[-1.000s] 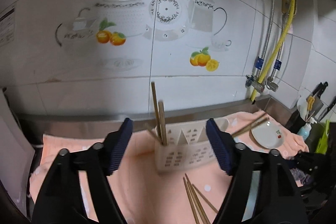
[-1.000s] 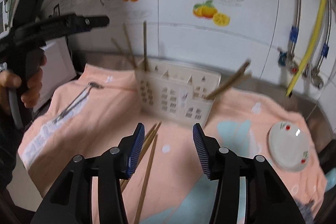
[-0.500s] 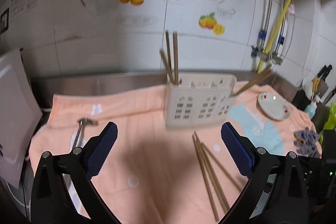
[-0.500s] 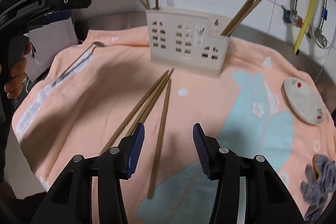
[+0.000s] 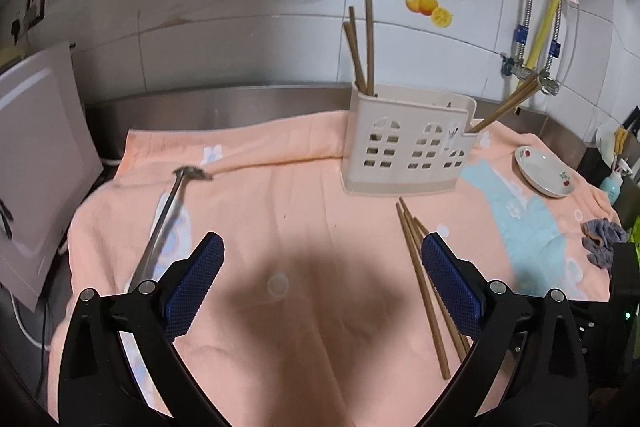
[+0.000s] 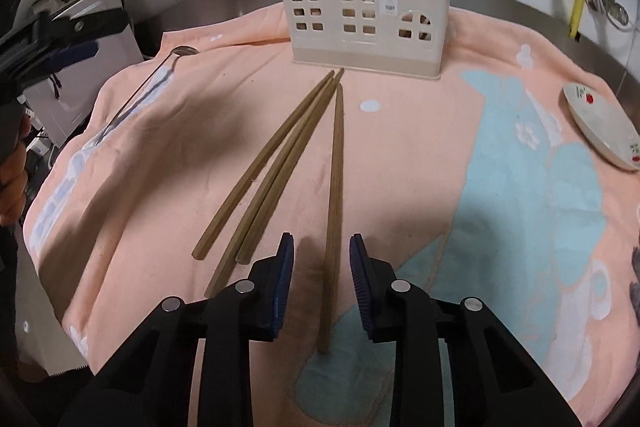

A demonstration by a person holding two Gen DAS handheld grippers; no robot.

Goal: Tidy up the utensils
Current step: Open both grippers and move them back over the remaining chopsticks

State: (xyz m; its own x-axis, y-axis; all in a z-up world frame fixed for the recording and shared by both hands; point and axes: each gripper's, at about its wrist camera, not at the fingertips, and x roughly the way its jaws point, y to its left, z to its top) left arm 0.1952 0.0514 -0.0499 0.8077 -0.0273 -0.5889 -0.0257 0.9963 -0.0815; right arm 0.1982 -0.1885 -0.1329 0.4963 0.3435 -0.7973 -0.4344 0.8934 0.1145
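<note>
**Utensils on towel-covered desk**

Left tongs (image 5: 322, 273): spread wide, empty, above the peach towel (image 5: 280, 211). Right tongs (image 6: 321, 259): jaws just been closing, straddling one loose chopstick (image 6: 335, 187), pads not touching it. Three more chopsticks (image 6: 276, 163) just left of it. Cream holder (image 6: 366, 15) behind, chopsticks standing in both ends. Spoon (image 5: 168, 215) at towel's left. Saucer (image 5: 544, 175) right.

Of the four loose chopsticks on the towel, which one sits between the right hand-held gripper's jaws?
The lone rightmost chopstick, lying apart from the three bunched to its left.
</note>
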